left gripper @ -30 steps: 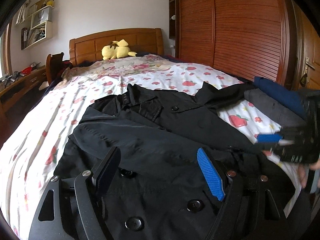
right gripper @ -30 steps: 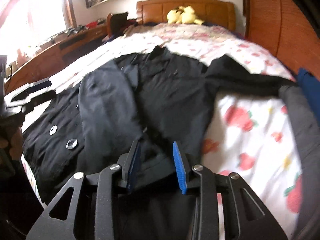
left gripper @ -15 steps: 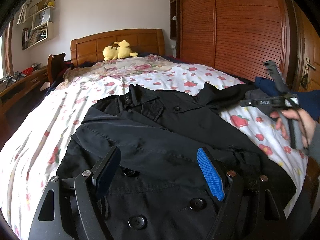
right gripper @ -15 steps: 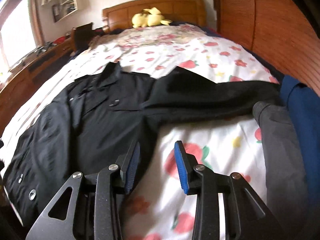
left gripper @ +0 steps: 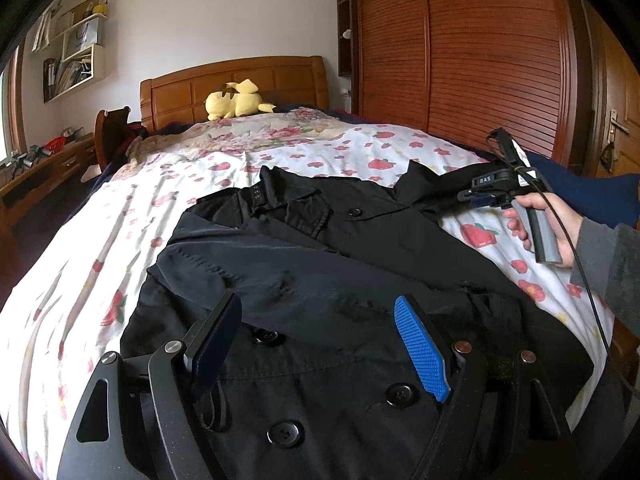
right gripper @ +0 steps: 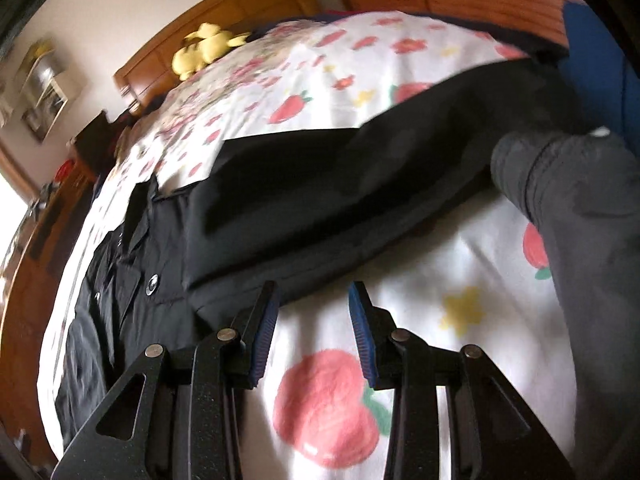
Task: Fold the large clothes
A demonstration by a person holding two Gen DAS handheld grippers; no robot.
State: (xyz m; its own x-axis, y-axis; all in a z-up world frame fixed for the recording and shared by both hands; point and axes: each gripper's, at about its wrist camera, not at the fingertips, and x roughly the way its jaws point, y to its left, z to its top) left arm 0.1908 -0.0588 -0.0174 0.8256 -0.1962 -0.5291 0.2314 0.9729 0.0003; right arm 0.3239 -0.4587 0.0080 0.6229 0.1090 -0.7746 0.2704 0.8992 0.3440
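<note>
A large black buttoned coat (left gripper: 320,264) lies face up on the strawberry-print bed (left gripper: 120,240), its left sleeve folded across the chest. My left gripper (left gripper: 316,340) is open and empty, low over the coat's lower front. My right gripper (right gripper: 312,316) is open and empty, just short of the coat's outstretched right sleeve (right gripper: 360,184). In the left wrist view the right gripper (left gripper: 476,198) is held in a hand over that sleeve (left gripper: 436,178).
A grey garment (right gripper: 576,208) and a blue garment (left gripper: 580,188) lie at the bed's right edge. A yellow plush toy (left gripper: 236,100) sits by the wooden headboard. A wooden wardrobe (left gripper: 480,60) stands on the right, a desk (left gripper: 36,176) on the left.
My right gripper has swung from the coat's lower hem to the right, up to the outstretched right sleeve, staying open. My left gripper has barely moved.
</note>
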